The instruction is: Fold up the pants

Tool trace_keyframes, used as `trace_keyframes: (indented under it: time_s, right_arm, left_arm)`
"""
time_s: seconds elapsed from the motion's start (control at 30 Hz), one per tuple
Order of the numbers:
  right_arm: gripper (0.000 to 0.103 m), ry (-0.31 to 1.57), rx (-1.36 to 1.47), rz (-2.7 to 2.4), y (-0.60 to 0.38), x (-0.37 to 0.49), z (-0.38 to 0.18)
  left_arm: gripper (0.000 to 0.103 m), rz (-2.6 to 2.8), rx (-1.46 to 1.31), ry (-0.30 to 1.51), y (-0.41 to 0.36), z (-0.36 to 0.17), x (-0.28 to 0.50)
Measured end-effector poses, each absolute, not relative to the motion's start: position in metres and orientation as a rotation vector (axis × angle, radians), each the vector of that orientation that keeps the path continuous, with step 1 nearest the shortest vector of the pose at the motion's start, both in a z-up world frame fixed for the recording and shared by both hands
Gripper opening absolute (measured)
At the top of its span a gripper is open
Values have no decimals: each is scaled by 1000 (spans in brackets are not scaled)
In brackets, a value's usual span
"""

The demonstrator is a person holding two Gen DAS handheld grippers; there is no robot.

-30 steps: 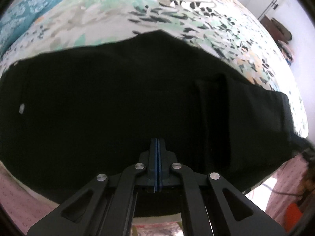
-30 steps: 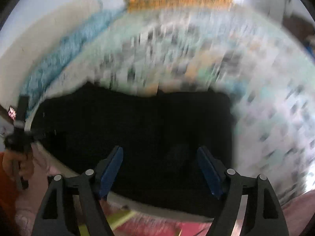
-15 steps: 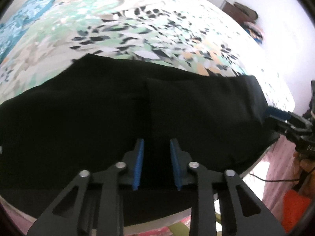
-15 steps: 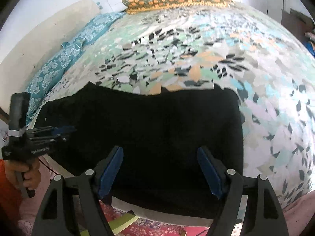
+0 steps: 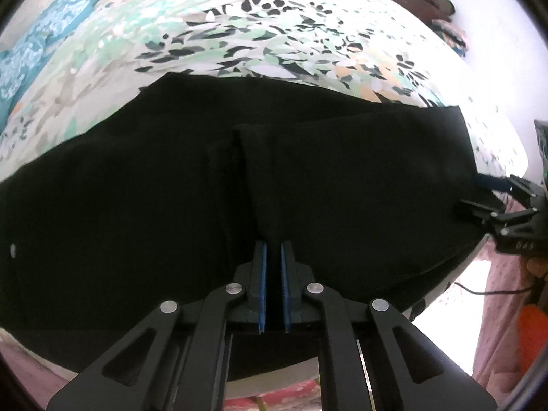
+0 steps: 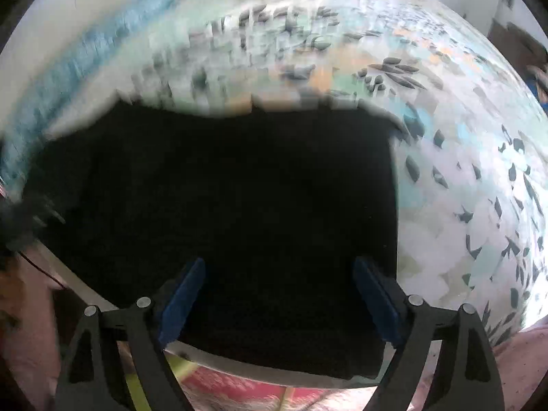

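- Step in hand, judged: pants [image 5: 171, 205] are already doubled over; a further fold is being set up, with a fresh grasp of an edge called for next.
- Pants: black, flat, an overlapping seam visible mid-cloth; laid at the near edge of the bed [image 5: 274, 34].
- Left gripper [image 5: 272, 284]: over the pants, fingers nearly pressed together, a narrow gap left, nothing pinched.
- Right gripper [image 6: 281, 298]: above the pants' near edge, fingers spread wide, empty; view blurred.
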State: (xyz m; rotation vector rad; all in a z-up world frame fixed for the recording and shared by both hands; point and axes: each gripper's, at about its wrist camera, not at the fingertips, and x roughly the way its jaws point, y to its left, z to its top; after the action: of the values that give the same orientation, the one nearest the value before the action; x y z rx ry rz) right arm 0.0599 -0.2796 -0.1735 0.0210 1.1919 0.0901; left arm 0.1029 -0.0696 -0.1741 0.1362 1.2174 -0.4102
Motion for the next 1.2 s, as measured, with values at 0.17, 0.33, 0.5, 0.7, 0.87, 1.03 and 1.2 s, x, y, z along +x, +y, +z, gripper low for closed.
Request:
trace_keyframes:
  time_s: [0.17,0.33,0.5,0.7,0.87,1.03,1.2]
  right_arm:
    - [91,1022,41,112,-280,48,-132]
    - [92,1182,60,156,-273,60,-168]
    - [92,1136,49,184,-269,67,-149]
    - [92,1138,78,133,-289,118,-143]
    - [93,1180,186,101,-303,130,-171]
    - [93,1093,153,148,-287,85,-118]
    - [93,1137,81,141,-276,36,-131]
  left_arm:
    - [20,-402,99,1217,-61,-168,102]
    - [58,-347,29,1075,-43,-137,99]
    - [63,-404,4,1018,-58,-128,107]
    - [63,-426,129,1134,-81,-167,114]
    - [65,-385,228,1135,-79,-170,107]
    - [76,-294,125,1121,-44,-153,110]
    - [76,-202,74,1129,-24,-151,123]
